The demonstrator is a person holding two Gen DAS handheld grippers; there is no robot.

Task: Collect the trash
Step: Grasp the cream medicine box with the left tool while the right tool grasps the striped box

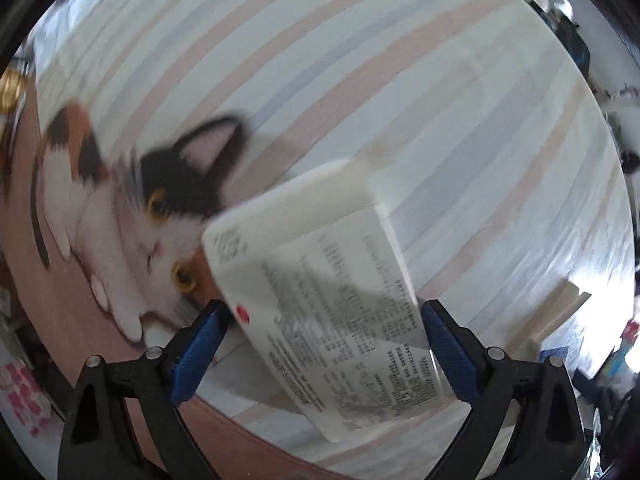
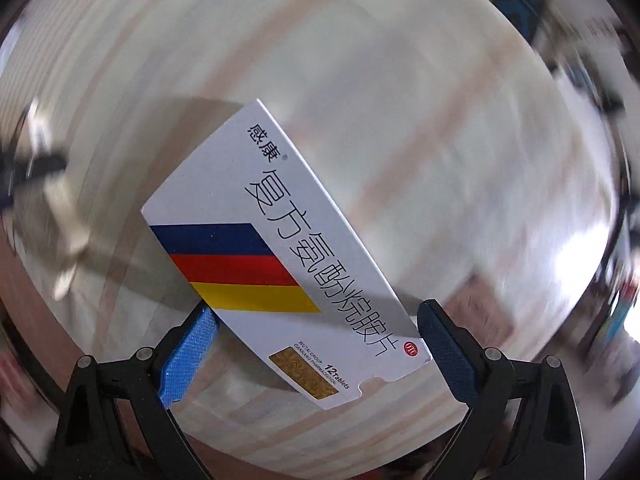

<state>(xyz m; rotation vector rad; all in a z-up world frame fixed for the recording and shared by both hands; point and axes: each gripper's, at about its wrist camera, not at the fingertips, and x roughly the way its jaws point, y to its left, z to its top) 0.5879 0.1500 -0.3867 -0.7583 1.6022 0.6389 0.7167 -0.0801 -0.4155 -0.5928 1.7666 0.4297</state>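
My left gripper is shut on a white medicine box with small black print and a red dot, held tilted above the striped mat. My right gripper is shut on a second white medicine box with blue, red and yellow stripes and large Chinese lettering, also held tilted above the mat. Both blue-padded finger pairs press the boxes' long edges.
A round striped mat with a calico cat picture lies below. A pale flat piece lies on the mat at the right. Blurred clutter lies around the mat's edges.
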